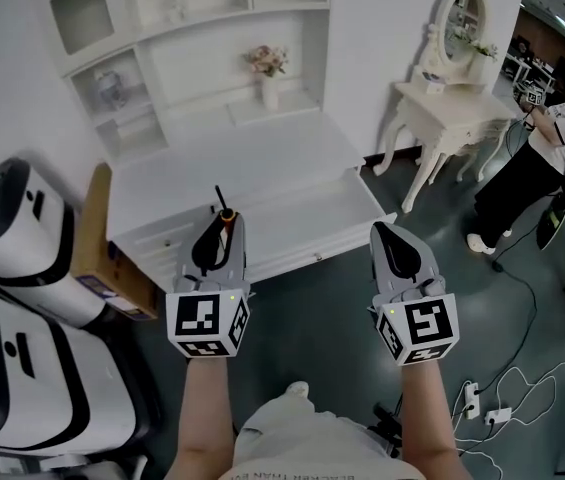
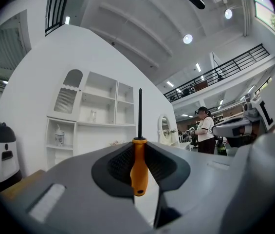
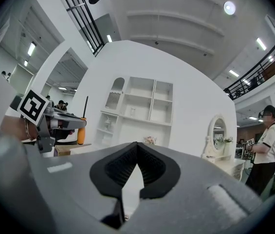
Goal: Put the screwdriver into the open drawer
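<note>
**Screwdriver clamped in the left tool, short of the open drawer**

The left gripper (image 1: 220, 230) is closed on the screwdriver (image 1: 224, 213). In the left gripper view the two dark pads (image 2: 159, 165) press on the orange handle (image 2: 138, 167) from both sides. The black shaft (image 2: 139, 112) stands straight up out of the jaws, and the handle's end hangs a little below the pads. The jaws stand narrow, only as far apart as the handle is thick.

The right gripper (image 1: 394, 238) holds nothing. In the right gripper view its pads (image 3: 153, 168) meet at the tips, and only a thin wedge of light shows below them.

From the head view both tools are held side by side in front of the person, pointing toward a white desk (image 1: 232, 168) that has shelves along its back edge. The drawer (image 1: 322, 250) is pulled out from the right half of the desk's front edge. The screwdriver is not in it. It shows over the desk's front edge near the drawer's left end, in the grip of the tool. How high it is above the desk cannot be told.

A vase of flowers (image 1: 267, 68) stands at the desk's back edge under the shelves. A cardboard box (image 1: 102, 258) sits against the desk's left side, with white machines (image 1: 12, 238) beside it. A dressing table with an oval mirror (image 1: 452, 108) stands to the right of the desk, and a person (image 1: 552, 158) stands past it. Cables (image 1: 482, 403) lie on the dark floor at the lower right.
</note>
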The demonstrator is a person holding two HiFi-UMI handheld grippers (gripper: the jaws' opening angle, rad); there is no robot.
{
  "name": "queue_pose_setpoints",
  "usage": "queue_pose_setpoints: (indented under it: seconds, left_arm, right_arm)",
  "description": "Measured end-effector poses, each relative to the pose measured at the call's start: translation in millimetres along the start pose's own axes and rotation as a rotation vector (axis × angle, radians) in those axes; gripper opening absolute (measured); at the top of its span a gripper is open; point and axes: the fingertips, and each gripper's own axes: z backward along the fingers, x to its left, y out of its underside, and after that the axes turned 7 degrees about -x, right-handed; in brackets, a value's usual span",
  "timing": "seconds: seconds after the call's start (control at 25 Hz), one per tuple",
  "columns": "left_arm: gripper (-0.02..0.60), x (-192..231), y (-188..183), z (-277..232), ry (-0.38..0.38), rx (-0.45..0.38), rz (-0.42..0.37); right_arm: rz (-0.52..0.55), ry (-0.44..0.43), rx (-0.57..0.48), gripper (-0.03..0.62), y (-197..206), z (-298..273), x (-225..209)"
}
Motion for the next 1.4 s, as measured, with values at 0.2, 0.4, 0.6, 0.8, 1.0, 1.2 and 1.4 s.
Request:
queue_pose_setpoints:
  seconds: [0.2, 0.4, 0.6, 0.8, 1.0, 1.2, 1.4]
  left_arm:
    - [0.087, 22.3, 6.7, -21.0, -0.009, -0.005, 0.011]
    - [0.087, 36.8, 13.8, -30.0, -0.019, -0.007, 0.020]
    - [0.087, 42.1, 19.4, -39.3, -0.026, -0.004, 0.020]
    - [0.087, 46.5, 30.6, -49.9, -0.035, 0.012, 0.026]
    - [0.087, 46.3, 35.5, -66.6, -0.032, 0.013, 0.020]
    - [0.087, 45.7, 40.1, -88.3, -0.036, 0.011, 0.009]
    - [0.087, 48.2, 51.1, -114.8, -0.049, 0.015, 0.002]
  right_arm:
    - [0.014, -0.005, -0.005, 0.002, 0.5, -32.5, 0.2]
    - [0.024, -0.015, 0.001, 0.002, 6.3, -49.6, 6.3]
    - [0.018, -0.013, 0.007, 0.002, 12.9, -61.2, 0.8]
    - [0.014, -0.018, 0.017, 0.002, 23.2, -73.3, -5.5]
    - [-0.001, -0.014, 0.018, 0.002, 30.8, -87.1, -17.4]
    - [-0.007, -0.029, 0.021, 0.002, 41.0, -105.8, -29.3]
    - [-0.013, -0.035, 0.012, 0.002, 52.0, -129.4, -48.8]
